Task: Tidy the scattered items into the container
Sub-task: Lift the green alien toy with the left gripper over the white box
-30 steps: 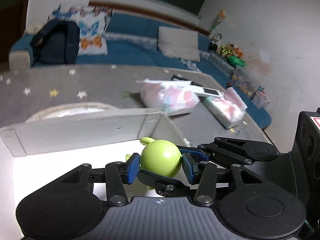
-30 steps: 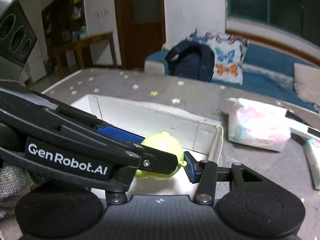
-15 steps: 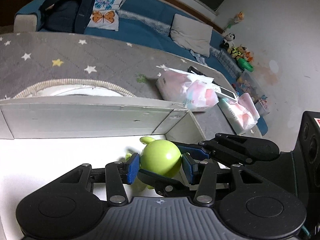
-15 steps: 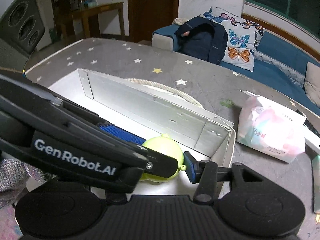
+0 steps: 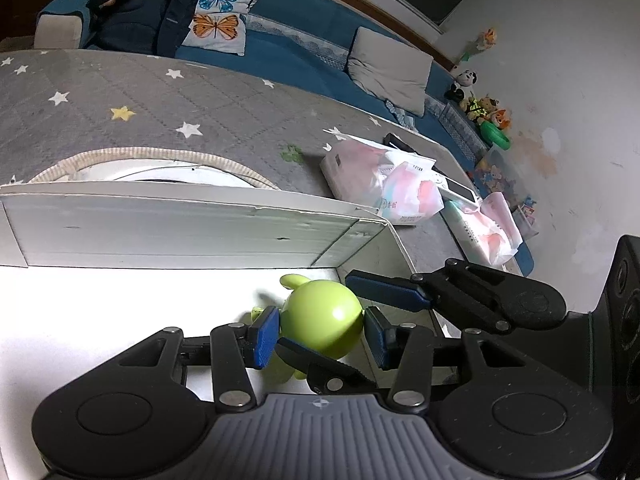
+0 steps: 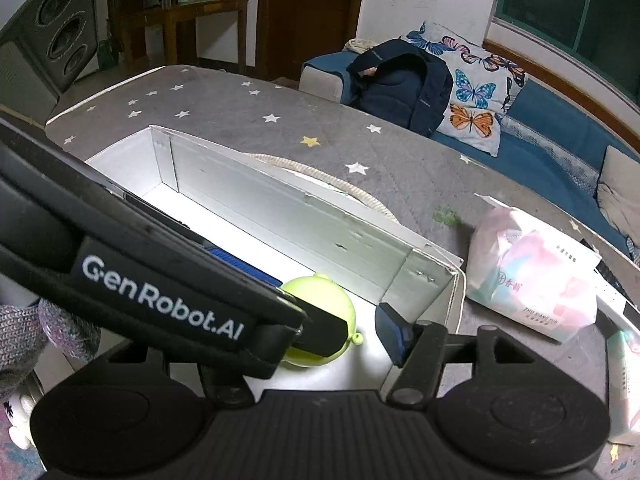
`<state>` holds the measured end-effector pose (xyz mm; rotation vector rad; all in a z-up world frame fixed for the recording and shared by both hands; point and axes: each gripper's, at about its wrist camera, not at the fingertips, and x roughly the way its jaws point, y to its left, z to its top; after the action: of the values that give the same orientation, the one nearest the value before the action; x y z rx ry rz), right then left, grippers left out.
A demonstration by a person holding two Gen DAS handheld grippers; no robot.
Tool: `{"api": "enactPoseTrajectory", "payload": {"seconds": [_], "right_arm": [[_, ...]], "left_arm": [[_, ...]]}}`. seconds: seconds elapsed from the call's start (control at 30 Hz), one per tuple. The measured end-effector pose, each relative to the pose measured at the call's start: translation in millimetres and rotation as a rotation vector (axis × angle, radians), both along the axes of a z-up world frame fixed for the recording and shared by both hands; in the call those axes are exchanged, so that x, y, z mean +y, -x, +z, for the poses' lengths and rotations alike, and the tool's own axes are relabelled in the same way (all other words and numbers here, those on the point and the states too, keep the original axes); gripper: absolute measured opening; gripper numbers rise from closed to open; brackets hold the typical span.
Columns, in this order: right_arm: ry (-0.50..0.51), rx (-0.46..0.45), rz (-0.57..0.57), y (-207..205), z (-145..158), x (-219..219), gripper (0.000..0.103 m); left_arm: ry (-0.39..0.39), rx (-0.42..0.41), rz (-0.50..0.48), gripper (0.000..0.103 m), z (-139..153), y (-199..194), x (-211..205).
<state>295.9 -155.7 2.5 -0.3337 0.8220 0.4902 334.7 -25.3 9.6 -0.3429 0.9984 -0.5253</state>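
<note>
A lime-green round toy figure sits low inside the white cardboard box, near its right corner. My left gripper has its blue pads on both sides of the toy's head, shut on it. In the right wrist view the toy shows behind the left gripper's arm. My right gripper is open around the same spot; its right pad stands apart from the toy, its left finger is hidden.
Two pink-and-white tissue packs and a phone-like slab lie on the grey star-patterned cover right of the box. A woven-rimmed round item sits behind the box's far wall. A sofa with a backpack is beyond.
Both grippers have come down and forward with the toy, which now sits deeper in the box near its floor. The left gripper stays shut on it.
</note>
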Motion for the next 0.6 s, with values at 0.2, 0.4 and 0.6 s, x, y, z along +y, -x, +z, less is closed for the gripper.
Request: {"api": "enactPoseTrajectory", "payload": {"seconds": [0.2,0.4,0.6], "right_arm": [[-0.005,-0.013,-0.005,0.5,2.7,-2.5,0.062],[-0.012,-0.02,-0.008,0.0,2.8,-3.9,0.062],[-0.062,-0.013,-0.027,-1.5,7.0,-10.3,0.062]], "left_arm": [[0.026,0.004,0.013,0.05,1.7,-0.7,3.0],[0.065,0.027,0.036,0.049,1.1,-3.2,8.0],[0.105,0.058,0.059,0.048,-5.5,-5.5,11.7]]}}
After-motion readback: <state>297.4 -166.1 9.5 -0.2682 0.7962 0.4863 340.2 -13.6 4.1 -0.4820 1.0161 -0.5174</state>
